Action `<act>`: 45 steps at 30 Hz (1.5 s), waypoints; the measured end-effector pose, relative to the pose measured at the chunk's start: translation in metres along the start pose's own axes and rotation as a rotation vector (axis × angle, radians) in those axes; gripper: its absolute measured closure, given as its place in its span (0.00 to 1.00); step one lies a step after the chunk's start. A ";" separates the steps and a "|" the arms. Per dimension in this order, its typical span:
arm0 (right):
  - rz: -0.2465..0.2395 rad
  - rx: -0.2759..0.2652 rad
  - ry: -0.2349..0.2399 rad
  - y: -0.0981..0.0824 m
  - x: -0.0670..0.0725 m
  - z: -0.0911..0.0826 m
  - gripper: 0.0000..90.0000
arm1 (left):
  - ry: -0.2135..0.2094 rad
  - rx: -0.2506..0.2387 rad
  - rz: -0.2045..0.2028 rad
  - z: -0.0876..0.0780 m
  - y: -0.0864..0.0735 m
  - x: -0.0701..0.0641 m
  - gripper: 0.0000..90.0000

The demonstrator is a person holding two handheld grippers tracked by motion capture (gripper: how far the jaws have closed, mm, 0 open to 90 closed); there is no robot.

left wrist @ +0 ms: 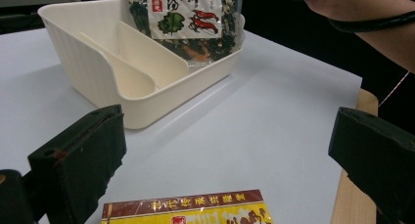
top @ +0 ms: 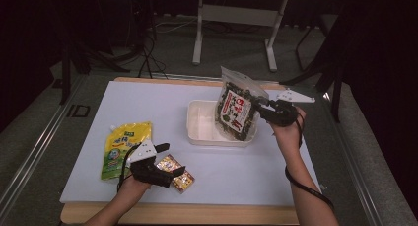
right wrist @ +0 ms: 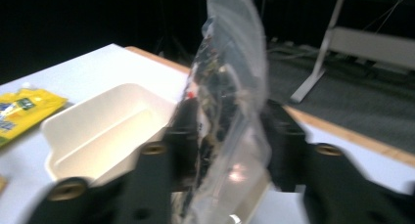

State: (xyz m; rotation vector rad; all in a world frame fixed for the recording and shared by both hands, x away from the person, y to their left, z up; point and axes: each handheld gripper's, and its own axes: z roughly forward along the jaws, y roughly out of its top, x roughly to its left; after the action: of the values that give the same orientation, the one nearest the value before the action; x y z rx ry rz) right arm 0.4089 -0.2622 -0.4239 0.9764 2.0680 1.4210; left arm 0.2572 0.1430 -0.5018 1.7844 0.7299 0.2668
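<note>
On the pale white tabletop (top: 207, 176), the left gripper (top: 170, 162) rests jaws apart over a small gold-patterned packet (top: 176, 172). Beyond, the clear seaweed snack bag (top: 238, 109) stands in the cream plastic tray (top: 202, 132); the right gripper (top: 261, 106) flanks it, seemingly loosened, though that view is blurred. Dark carpeted room behind.
</note>
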 end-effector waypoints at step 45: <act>-0.092 -0.112 0.200 -0.020 0.104 -0.117 0.19 | 0.133 -0.011 0.049 -0.079 0.033 0.035 0.04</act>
State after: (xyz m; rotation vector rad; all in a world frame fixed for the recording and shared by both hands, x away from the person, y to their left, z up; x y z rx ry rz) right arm 0.2534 -0.2598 -0.3962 0.7101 2.1156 1.6237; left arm 0.2549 0.2203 -0.4508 1.7881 0.7771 0.4248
